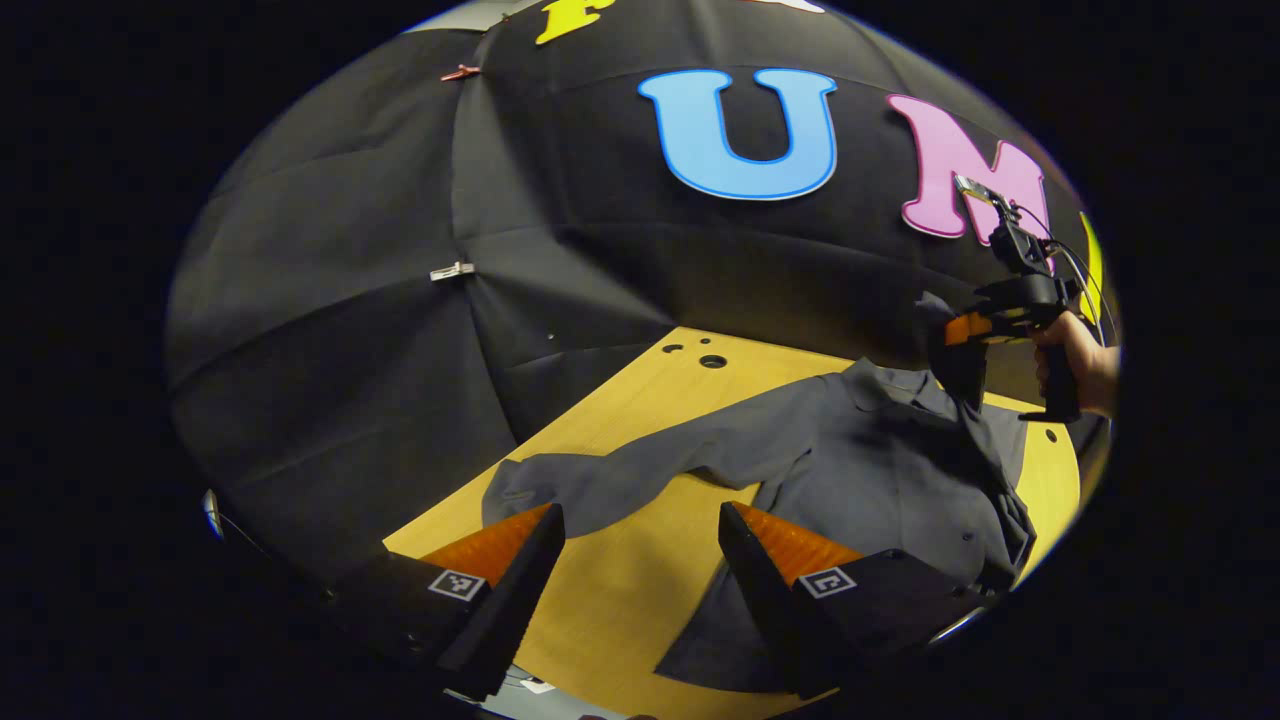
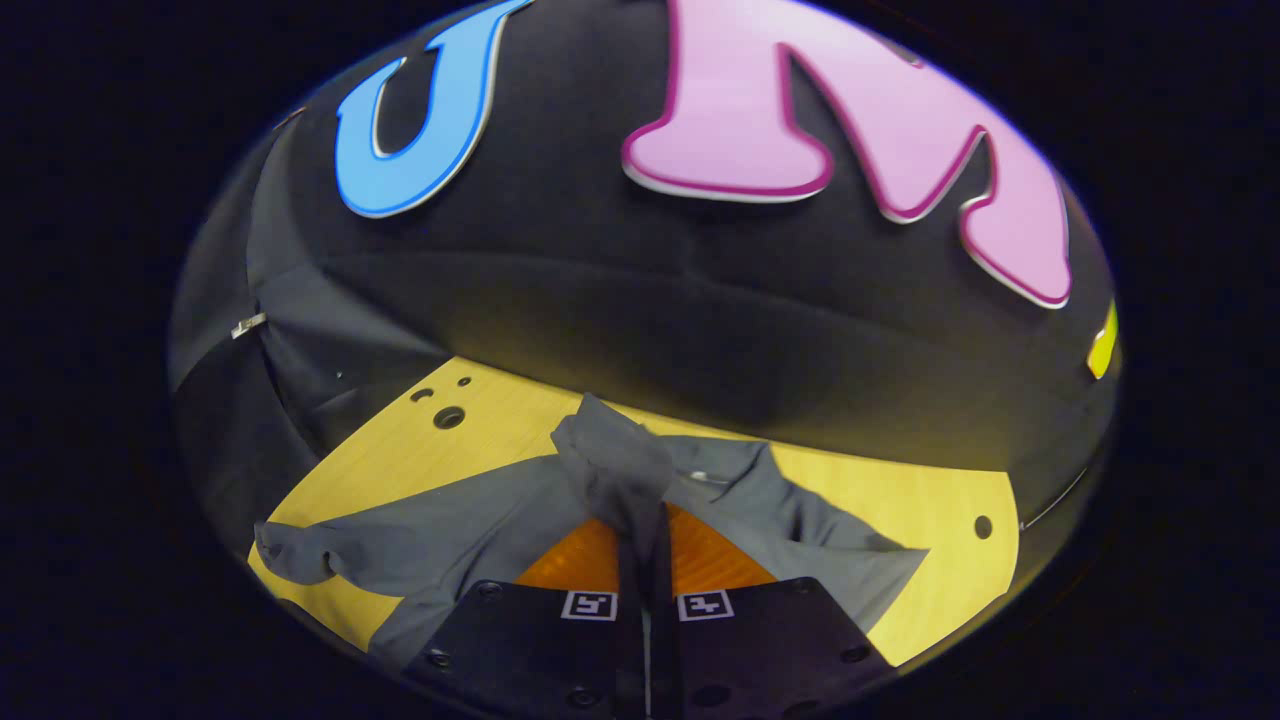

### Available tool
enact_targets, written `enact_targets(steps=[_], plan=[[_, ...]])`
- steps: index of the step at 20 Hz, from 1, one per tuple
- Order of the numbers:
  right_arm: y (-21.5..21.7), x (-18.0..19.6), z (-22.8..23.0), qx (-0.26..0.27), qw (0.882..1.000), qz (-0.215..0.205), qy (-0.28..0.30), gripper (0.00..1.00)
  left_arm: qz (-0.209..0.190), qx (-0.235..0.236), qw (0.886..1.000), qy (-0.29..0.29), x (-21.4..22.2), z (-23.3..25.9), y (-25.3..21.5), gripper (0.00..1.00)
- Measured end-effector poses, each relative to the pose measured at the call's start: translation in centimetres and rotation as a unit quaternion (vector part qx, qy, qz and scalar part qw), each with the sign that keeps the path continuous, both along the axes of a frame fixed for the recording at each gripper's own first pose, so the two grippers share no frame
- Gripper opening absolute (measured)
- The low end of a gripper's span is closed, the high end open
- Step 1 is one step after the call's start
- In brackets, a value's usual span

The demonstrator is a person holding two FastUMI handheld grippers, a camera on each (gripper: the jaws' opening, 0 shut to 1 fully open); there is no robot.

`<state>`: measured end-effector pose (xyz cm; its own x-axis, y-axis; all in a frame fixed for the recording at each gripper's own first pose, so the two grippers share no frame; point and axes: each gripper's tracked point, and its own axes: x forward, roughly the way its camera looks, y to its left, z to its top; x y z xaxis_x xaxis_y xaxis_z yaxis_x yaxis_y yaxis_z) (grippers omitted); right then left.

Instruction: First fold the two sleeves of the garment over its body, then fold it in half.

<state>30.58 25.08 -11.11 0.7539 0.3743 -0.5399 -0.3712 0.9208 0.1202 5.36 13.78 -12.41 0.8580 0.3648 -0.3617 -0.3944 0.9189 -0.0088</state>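
A dark grey long-sleeved shirt point(image 1: 880, 470) lies on the yellow wooden table point(image 1: 620, 590). Its one sleeve point(image 1: 620, 470) stretches flat toward the table's left edge. My left gripper point(image 1: 640, 545) hovers open above the table, between that sleeve and the shirt's hem. In the left gripper view, the right gripper point(image 1: 960, 345) is held by a hand point(image 1: 1085, 360) above the shirt's far side, lifting a sleeve end. In the right gripper view, my right gripper point(image 2: 645, 545) is shut on that sleeve's cuff point(image 2: 615, 460), raised over the shirt's collar point(image 2: 730, 470).
The black cloth wall point(image 1: 400, 330) rises close behind the table. Round holes point(image 1: 712, 361) mark the table's far left corner, and another hole point(image 2: 983, 526) sits near its right edge. Bare wood point(image 2: 900, 500) shows beyond the collar.
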Motion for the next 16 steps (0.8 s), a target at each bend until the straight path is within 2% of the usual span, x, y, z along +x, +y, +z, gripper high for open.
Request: enact_targets(steps=[4,10,13,14,16], plan=[[5.4,-0.9,-2.7,0.010,0.999,0.021,0.032,0.07,0.033,-0.007,0.999,0.005,-0.7,-0.9,2.7,0.98],[9.5,-2.2,-7.1,0.012,0.997,0.020,0.072,0.12,0.067,-0.045,0.997,0.008,-1.1,-2.2,5.3,0.98],[9.9,-3.3,-8.4,0.031,0.995,0.011,0.093,0.24,0.065,-0.039,0.997,0.010,-1.2,-2.8,7.4,0.98],[9.5,-3.8,-8.1,0.034,0.995,0.011,0.090,0.31,0.068,-0.037,0.997,0.013,-1.3,-2.9,8.5,0.98],[7.9,-4.3,-7.2,0.030,0.996,0.013,0.079,0.65,0.080,-0.046,0.996,0.013,-1.6,-3.2,10.5,0.98]])
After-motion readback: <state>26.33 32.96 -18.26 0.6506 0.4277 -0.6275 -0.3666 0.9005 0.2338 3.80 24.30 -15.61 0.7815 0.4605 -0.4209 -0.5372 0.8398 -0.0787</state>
